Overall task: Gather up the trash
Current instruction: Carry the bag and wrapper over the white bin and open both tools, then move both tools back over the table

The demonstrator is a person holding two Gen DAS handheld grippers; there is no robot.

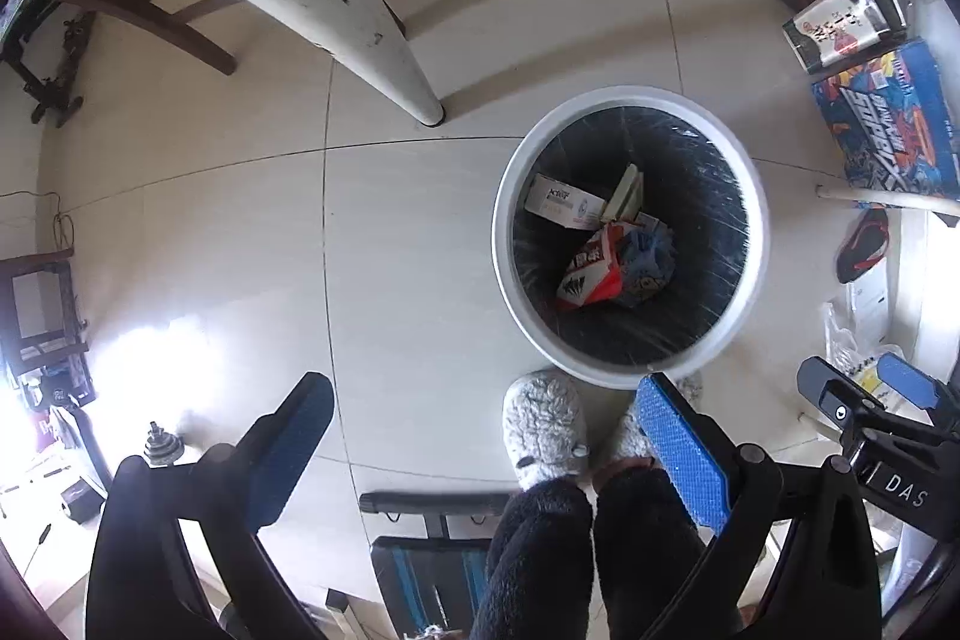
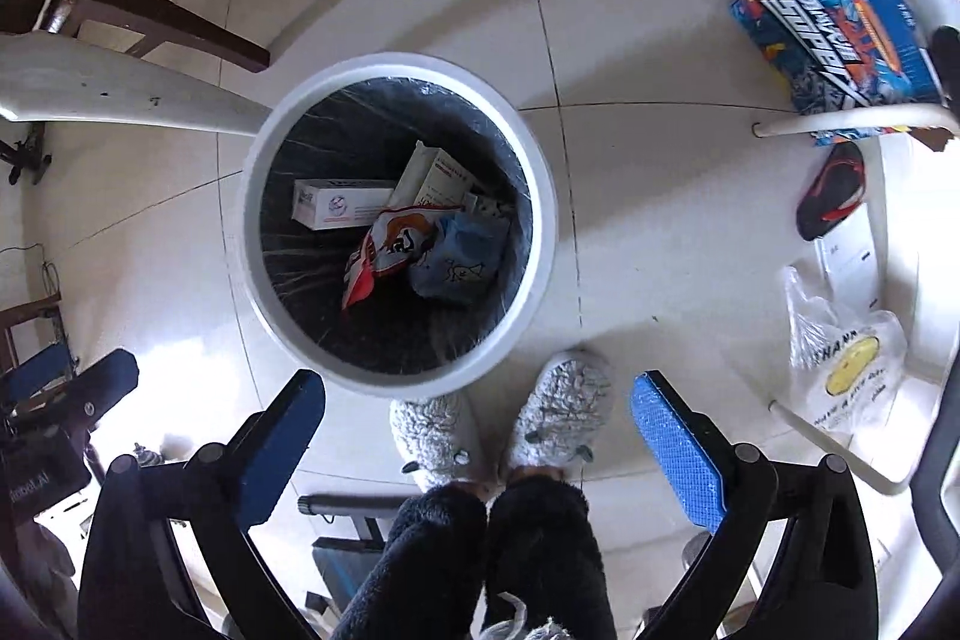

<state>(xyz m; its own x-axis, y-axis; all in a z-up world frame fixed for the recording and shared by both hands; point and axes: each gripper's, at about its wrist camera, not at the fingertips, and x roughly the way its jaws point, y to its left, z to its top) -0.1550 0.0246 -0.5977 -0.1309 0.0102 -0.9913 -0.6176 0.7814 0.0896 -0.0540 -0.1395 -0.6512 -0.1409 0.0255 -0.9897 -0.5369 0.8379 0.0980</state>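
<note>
Both jaws spread, empty; trash below in bin, well apart.

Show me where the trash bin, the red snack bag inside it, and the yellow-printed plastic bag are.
trash bin (image 2: 543, 196), right wrist view, white rim on its right side
red snack bag (image 2: 390, 244), right wrist view, middle of the crumpled wrapper
plastic bag (image 2: 852, 370), right wrist view, on its yellow print
</note>
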